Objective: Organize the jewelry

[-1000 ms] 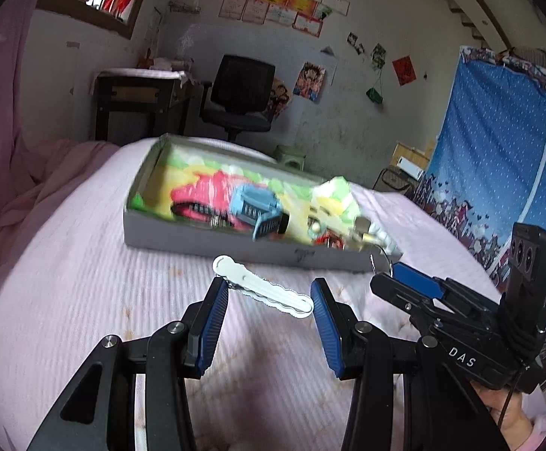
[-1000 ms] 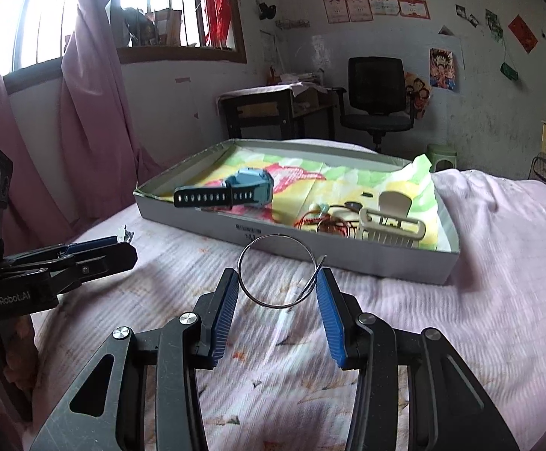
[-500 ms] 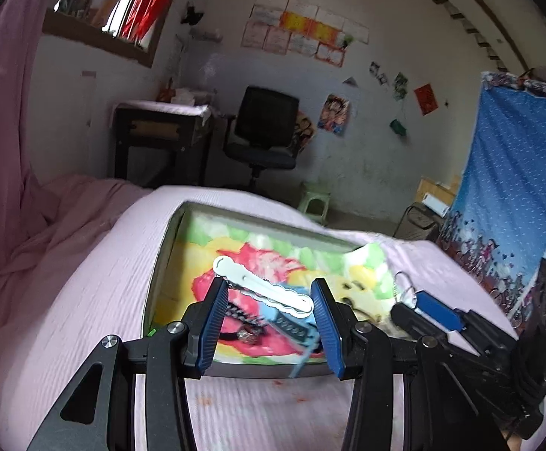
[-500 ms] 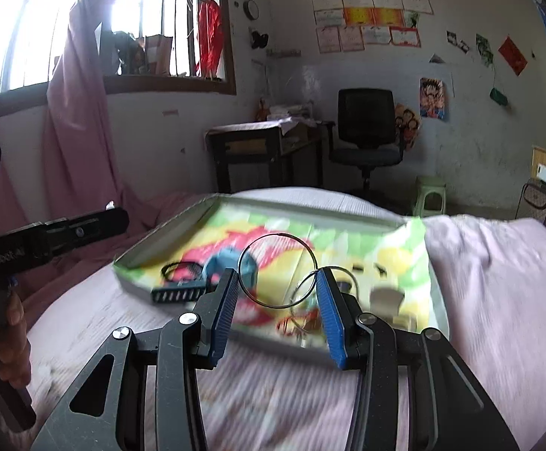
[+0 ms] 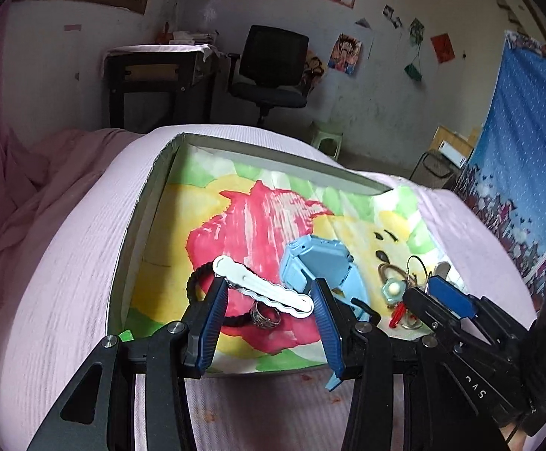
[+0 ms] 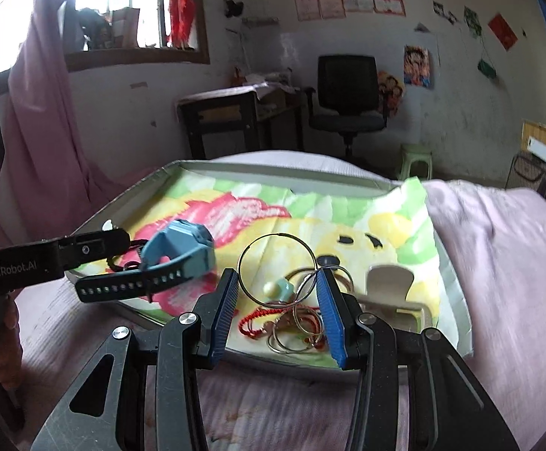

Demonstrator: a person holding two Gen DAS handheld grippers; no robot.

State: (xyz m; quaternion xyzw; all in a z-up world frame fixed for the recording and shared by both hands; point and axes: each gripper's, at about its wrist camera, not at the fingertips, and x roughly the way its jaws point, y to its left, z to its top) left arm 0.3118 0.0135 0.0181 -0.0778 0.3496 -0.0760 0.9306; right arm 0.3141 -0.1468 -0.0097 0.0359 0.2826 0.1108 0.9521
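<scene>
My left gripper (image 5: 269,300) is shut on a white scalloped hair clip (image 5: 261,292), held above the front of a shallow grey box (image 5: 149,203) lined with a bright cloth. My right gripper (image 6: 278,293) is shut on a thin silver hoop (image 6: 277,267), held above the box's right part (image 6: 385,184). In the box lie a blue watch (image 5: 320,265) (image 6: 181,255), a black cord bracelet with a ring (image 5: 261,315), a red string with several metal rings (image 6: 291,325), a small green bead piece (image 6: 278,289) and a beige claw clip (image 6: 397,293).
The box sits on a pink bedspread (image 5: 66,263). The right gripper's body (image 5: 460,323) is at the box's right front corner. A desk (image 5: 160,79), an office chair (image 5: 273,71), a green stool (image 6: 417,158) and a blue curtain (image 5: 528,158) stand behind.
Both grippers have risen and moved forward from the bedspread in front of the box to above the box, each still holding its item.
</scene>
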